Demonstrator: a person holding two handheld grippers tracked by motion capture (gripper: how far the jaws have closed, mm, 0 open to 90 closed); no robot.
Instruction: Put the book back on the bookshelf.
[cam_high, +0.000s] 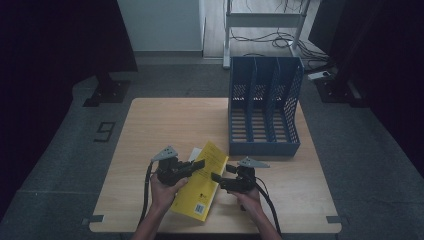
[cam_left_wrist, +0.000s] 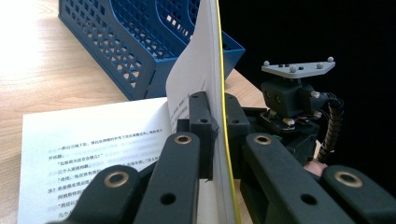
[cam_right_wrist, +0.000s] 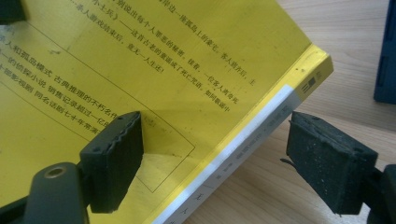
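Note:
A yellow paperback lies at an angle near the table's front edge, between my two grippers. My left gripper is shut on the book's cover and a few leaves, holding them upright above an open printed page. In its own view the left gripper has its jaws pinched tight on that yellow-edged sheaf. My right gripper stands open at the spine side. In the right gripper view one pad hovers over the yellow back cover. The other pad sits off the white spine, with bare wood between.
A blue file holder with three slots stands upright at the back right of the wooden table. Its perforated side rises just beyond the open book. The right gripper's grey plate shows close behind the raised leaves.

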